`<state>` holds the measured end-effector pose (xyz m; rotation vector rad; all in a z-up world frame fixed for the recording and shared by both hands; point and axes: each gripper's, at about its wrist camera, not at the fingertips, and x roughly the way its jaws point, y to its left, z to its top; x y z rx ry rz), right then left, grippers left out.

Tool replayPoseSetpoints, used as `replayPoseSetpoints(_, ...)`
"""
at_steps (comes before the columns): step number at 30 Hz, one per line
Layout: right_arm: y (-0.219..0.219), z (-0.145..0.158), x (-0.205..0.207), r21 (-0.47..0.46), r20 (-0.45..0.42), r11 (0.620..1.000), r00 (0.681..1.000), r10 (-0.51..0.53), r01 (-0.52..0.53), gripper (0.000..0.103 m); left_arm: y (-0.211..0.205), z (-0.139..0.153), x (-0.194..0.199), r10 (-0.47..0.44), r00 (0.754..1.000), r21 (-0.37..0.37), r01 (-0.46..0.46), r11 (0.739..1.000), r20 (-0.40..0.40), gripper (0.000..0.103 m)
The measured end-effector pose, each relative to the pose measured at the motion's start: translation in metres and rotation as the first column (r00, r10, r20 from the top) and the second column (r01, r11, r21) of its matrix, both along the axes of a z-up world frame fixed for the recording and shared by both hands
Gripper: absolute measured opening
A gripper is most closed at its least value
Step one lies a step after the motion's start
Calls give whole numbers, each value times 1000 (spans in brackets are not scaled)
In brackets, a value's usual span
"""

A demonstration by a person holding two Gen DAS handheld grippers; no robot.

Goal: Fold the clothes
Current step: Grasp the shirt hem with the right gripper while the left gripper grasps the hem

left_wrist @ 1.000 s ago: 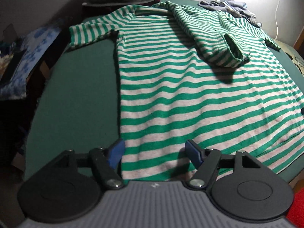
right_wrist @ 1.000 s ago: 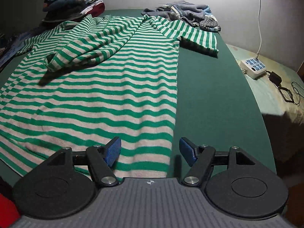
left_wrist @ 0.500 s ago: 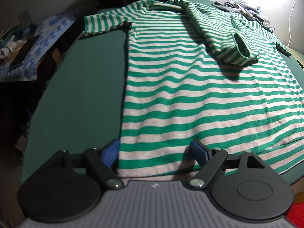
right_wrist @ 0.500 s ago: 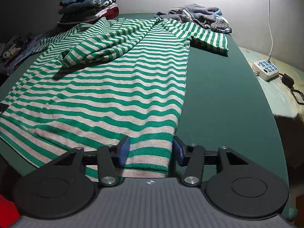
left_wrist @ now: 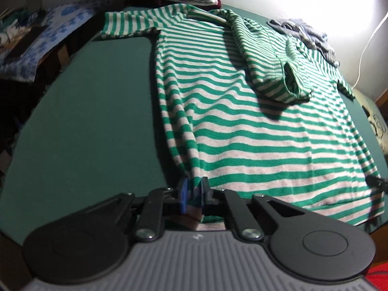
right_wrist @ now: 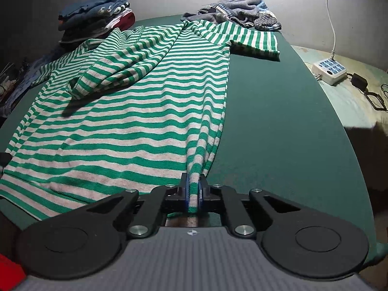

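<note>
Both grippers, left (left_wrist: pixel 194 195) and right (right_wrist: pixel 193 194), have closed, pinching the striped shirt (right_wrist: pixel 135 131) hem.

1. The shirt (right_wrist: pixel 135 126) lies spread on the counter (right_wrist: pixel 278 121).
2. A stack of folded clothes (right_wrist: pixel 97 21) sits behind its far left corner.
3. A loose heap of clothes (right_wrist: pixel 240 12) lies behind its far right sleeve.
4. A power strip (right_wrist: pixel 329 70) rests right of the counter.

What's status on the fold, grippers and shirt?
Left gripper shut on hem corner, right gripper shut on the other. Striped shirt flat on green table, one sleeve folded in. Nothing in the way.
</note>
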<state>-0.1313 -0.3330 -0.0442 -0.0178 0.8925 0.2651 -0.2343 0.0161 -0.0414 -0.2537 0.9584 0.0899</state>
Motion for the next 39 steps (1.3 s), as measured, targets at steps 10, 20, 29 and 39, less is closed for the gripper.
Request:
replayPoseSetpoints(10,6,13,-7,-51,4,998,999,38,-38,6,-12,28,-11,-87,994,92,81,992,69,2)
replayPoseSetpoints(20,2,20,-13,-93,-45,994,997,57,-61,6,-13,41,-22,-175,984,128,171,977,21,2)
replayPoseSetpoints(29,-3,19,0,-128,-108,986,990,89,-103,6,7,43,-14,-189,981,150,193,970,-45,2)
replayPoseSetpoints(39,12,22,-13,-170,-76,970,984,160,-171,35,3,33,-2,-218,971,159,232,960,-101,40)
